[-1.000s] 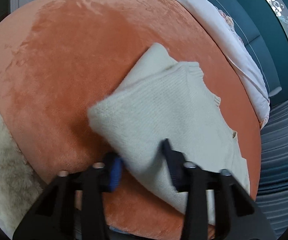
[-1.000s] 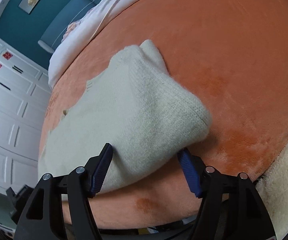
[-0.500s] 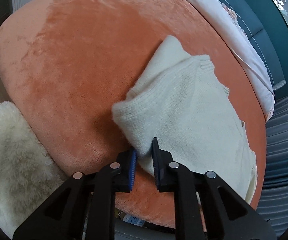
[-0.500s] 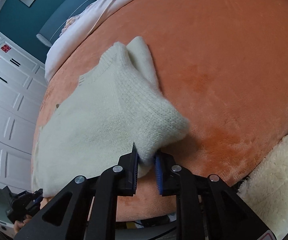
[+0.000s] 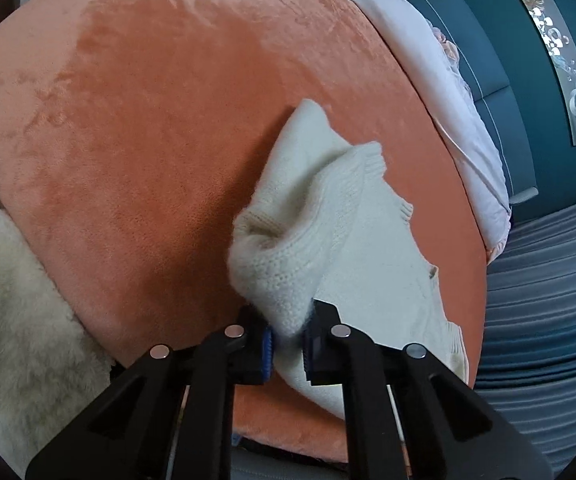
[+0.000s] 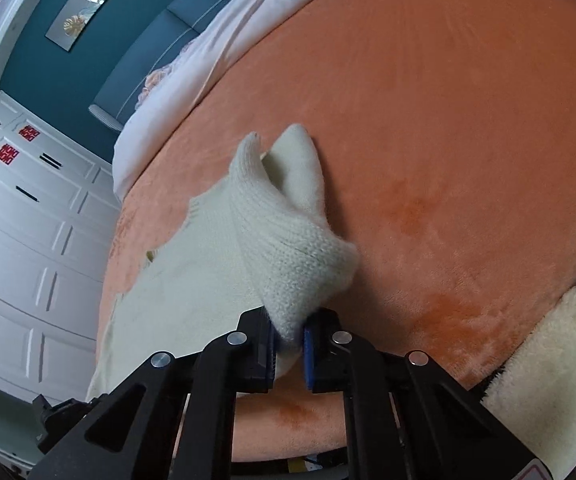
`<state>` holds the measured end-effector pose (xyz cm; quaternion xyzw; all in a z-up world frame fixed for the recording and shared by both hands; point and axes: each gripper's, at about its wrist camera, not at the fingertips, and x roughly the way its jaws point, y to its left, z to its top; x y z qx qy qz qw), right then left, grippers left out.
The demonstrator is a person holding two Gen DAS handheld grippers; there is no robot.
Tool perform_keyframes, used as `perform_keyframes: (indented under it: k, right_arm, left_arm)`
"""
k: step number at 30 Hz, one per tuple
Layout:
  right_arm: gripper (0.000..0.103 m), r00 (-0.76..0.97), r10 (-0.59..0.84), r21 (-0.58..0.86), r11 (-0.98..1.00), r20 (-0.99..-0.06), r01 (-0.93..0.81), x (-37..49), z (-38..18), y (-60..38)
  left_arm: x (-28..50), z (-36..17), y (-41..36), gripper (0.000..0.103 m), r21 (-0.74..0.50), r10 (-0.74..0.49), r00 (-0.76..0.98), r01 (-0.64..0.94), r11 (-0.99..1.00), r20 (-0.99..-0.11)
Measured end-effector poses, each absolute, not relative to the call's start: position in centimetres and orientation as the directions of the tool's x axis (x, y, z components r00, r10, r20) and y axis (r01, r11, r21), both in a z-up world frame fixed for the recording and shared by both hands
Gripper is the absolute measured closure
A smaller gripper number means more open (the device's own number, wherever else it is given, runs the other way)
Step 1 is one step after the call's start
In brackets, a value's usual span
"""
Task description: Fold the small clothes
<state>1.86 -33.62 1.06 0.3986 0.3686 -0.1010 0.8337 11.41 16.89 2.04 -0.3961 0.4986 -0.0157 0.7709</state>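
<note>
A cream knit sweater (image 5: 348, 240) lies on a round orange plush surface (image 5: 148, 120). My left gripper (image 5: 288, 340) is shut on the sweater's near corner, and the knit bunches up between its blue pads. In the right wrist view the same cream sweater (image 6: 208, 280) spreads off to the left over the orange surface (image 6: 448, 120). My right gripper (image 6: 290, 340) has its jaws closing, and the pads press on a bunched near corner of the knit. Both pinched corners are raised off the plush, with a folded flap standing up behind each.
A fluffy white throw (image 5: 16, 320) hangs at the surface's near edge, low and right in the right wrist view (image 6: 548, 360). Pale bedding (image 5: 448, 100) lines the far rim against a teal wall. White cupboards (image 6: 28, 240) stand to the left.
Both grippers went from open around the sweater's near edge to shut on it. Each has since lifted its corner, and the knit has bunched and pulled up off the plush.
</note>
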Motion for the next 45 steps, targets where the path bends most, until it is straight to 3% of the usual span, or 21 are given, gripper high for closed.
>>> perform_keyframes:
  k: [6, 10, 14, 17, 19, 23, 26, 27, 28, 32, 36, 40, 42, 45]
  right_arm:
    - [0.094, 0.642, 0.160, 0.568, 0.652, -0.750, 0.502, -2.9, 0.3, -33.9]
    - [0.085, 0.523, 0.161, 0.479, 0.679, -0.837, 0.556, -3.9, -1.4, -33.2]
    - [0.073, 0.587, -0.040, 0.388, 0.714, -0.809, 0.583, -5.6, 2.5, -34.0]
    - [0.073, 0.648, -0.122, 0.306, 0.806, -0.752, 0.506, -4.8, 5.6, -33.2]
    - [0.077, 0.671, -0.073, 0.294, 0.860, -0.738, 0.417, -3.3, 6.3, -32.4]
    - [0.081, 0.645, -0.007, 0.215, 0.940, -0.764, 0.264, -0.2, 4.7, -29.6]
    - [0.088, 0.537, -0.046, 0.162, 0.929, -0.842, 0.333, 1.6, 0.6, -30.9]
    - [0.097, 0.509, -0.046, 0.176, 0.908, -0.860, 0.380, 1.7, -0.3, -31.9]
    - [0.098, 0.516, -0.017, 0.232, 0.880, -0.857, 0.415, 1.9, -0.4, -32.6]
    - [0.097, 0.540, -0.072, 0.229, 0.853, -0.839, 0.469, 1.5, 1.2, -33.7]
    - [0.089, 0.570, -0.078, 0.236, 0.859, -0.818, 0.455, 0.2, 2.5, -33.9]
    - [0.089, 0.474, -0.142, 0.094, 0.893, -0.869, 0.440, 0.6, 0.6, -32.8]
    - [0.092, 0.425, -0.143, 0.091, 0.870, -0.894, 0.485, 0.6, -0.1, -33.0]
    - [0.093, 0.533, -0.155, 0.139, 0.871, -0.832, 0.471, -0.8, 3.2, -32.6]
  left_arm:
    - [6.9, 1.5, 16.8, 0.093, -0.555, -0.401, 0.423, -0.351, 0.754, -0.813]
    - [5.7, 1.1, 15.6, 0.086, -0.434, -0.300, 0.398, -0.307, 0.847, -0.867]
    - [6.0, 4.5, 15.4, 0.080, -0.406, -0.249, 0.469, -0.270, 0.873, -0.848]
    - [7.1, 6.1, 14.6, 0.079, -0.400, -0.234, 0.491, -0.265, 0.877, -0.839]
    - [7.7, 6.9, 13.7, 0.078, -0.381, -0.204, 0.515, -0.264, 0.886, -0.833]
    - [7.6, 5.7, 12.9, 0.066, -0.311, -0.137, 0.489, -0.294, 0.904, -0.861]
    - [7.4, 3.5, 13.7, 0.066, -0.274, -0.120, 0.426, -0.322, 0.906, -0.897]
    - [6.9, 2.9, 14.3, 0.066, -0.291, -0.136, 0.414, -0.340, 0.894, -0.900]
    - [6.4, 2.6, 14.8, 0.066, -0.318, -0.160, 0.409, -0.356, 0.879, -0.898]
    - [5.1, 2.6, 16.3, 0.045, -0.371, -0.184, 0.454, -0.368, 0.852, -0.872]
    - [5.2, 2.6, 16.2, 0.042, -0.349, -0.166, 0.457, -0.353, 0.868, -0.874]
    - [5.8, 2.2, 15.3, 0.042, -0.314, -0.144, 0.435, -0.347, 0.884, -0.889]
    - [6.0, 2.2, 14.9, 0.042, -0.287, -0.125, 0.424, -0.343, 0.895, -0.897]
    - [5.6, 2.7, 15.3, 0.034, -0.300, -0.128, 0.452, -0.334, 0.894, -0.883]
